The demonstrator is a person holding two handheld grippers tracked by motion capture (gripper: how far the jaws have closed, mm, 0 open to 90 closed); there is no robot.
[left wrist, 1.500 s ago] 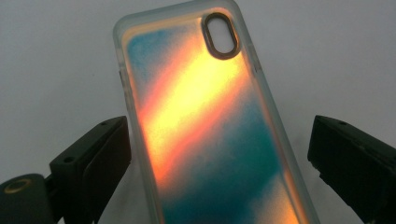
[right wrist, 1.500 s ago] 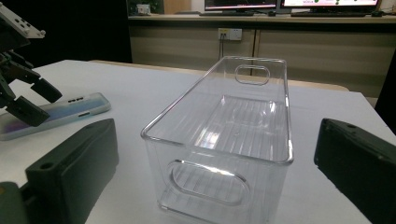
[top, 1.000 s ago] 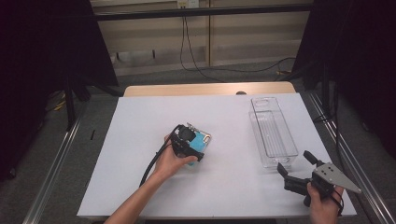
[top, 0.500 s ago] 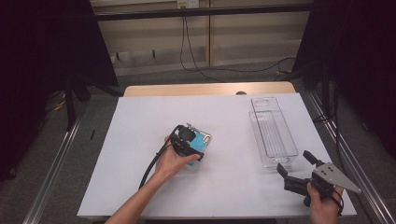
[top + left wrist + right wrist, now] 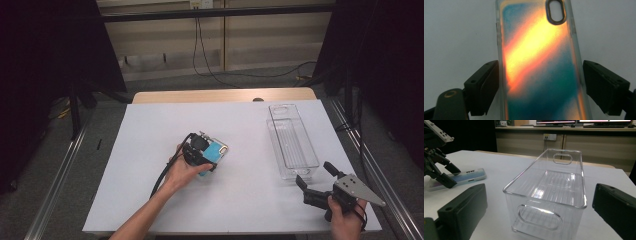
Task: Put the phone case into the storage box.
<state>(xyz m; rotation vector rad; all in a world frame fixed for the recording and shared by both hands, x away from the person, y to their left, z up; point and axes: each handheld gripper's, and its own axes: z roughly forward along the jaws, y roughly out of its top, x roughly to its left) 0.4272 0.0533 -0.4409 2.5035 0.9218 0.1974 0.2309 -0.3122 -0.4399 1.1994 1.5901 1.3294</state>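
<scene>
The phone case (image 5: pixel 214 153) lies flat on the white table (image 5: pixel 150 200), near the middle. The left claw (image 5: pixel 540 82) is down over it with its jaws wide, one on each side of the case and not squeezing it yet. So the grab has only begun. The clear box (image 5: pixel 292 140) sits empty, well apart to the right. The right claw (image 5: pixel 314 180) waits wide open near the box's near end. I think the case must be gripped, lifted and put in the box.
</scene>
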